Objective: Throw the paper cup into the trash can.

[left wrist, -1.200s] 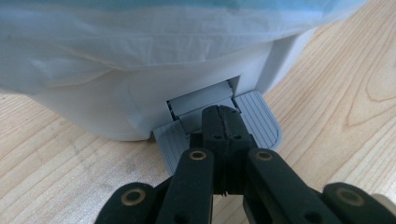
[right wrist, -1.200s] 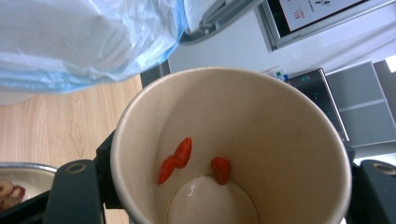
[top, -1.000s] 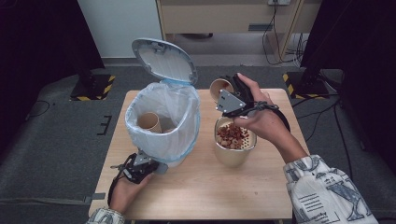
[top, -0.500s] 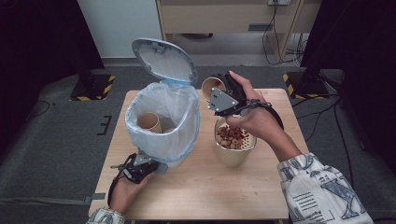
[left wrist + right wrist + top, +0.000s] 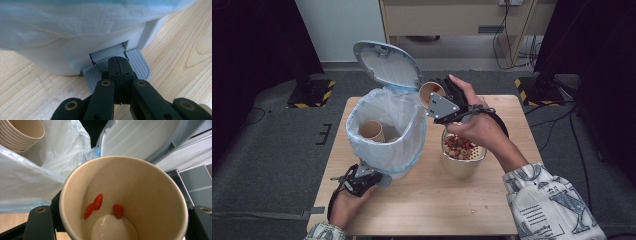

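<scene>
Compared with one second ago, the right gripper (image 5: 439,100) has carried its paper cup (image 5: 430,92) leftward, to beside the open bin lid (image 5: 387,65). Its jaws clamp the cup, which holds three red berries (image 5: 98,201) stuck near its base. The left gripper (image 5: 119,65), jaws pressed together, bears on the pedal (image 5: 140,65) of the pedal bin (image 5: 387,130). One discarded cup (image 5: 372,131) lies in the liner; judged from this, disposal of the held cup remains. A perforated container of berries (image 5: 463,152) stands on the wooden table (image 5: 492,210). Grey carpet, cables and black stands surround it.
</scene>
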`<state>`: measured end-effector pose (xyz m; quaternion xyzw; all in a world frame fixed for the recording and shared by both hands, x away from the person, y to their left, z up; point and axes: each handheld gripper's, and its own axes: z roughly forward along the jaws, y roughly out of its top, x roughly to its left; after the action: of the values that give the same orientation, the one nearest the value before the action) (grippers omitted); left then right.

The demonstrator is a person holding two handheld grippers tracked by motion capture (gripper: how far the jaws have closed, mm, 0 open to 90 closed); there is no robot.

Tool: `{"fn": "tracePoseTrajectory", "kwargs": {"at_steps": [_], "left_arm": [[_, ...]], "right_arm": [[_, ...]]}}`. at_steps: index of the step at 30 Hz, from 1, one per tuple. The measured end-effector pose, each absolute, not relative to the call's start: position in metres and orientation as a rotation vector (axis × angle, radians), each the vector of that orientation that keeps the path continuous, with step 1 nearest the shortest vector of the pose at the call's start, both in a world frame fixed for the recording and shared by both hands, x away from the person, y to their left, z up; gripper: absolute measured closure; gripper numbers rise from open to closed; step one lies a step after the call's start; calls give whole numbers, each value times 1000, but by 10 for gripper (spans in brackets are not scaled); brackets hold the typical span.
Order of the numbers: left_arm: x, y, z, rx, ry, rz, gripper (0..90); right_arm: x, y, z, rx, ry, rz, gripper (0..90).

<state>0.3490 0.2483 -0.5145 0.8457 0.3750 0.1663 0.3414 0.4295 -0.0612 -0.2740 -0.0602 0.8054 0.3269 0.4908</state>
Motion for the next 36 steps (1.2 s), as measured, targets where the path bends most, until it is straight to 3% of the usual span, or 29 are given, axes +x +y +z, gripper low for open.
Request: {"fn": "tracePoseTrajectory", "kwargs": {"at_steps": [36], "left_arm": [[349,248,-514,2201,976,430,900]], "right_arm": [[426,-26,-270,-189,1973,866,273]]}}
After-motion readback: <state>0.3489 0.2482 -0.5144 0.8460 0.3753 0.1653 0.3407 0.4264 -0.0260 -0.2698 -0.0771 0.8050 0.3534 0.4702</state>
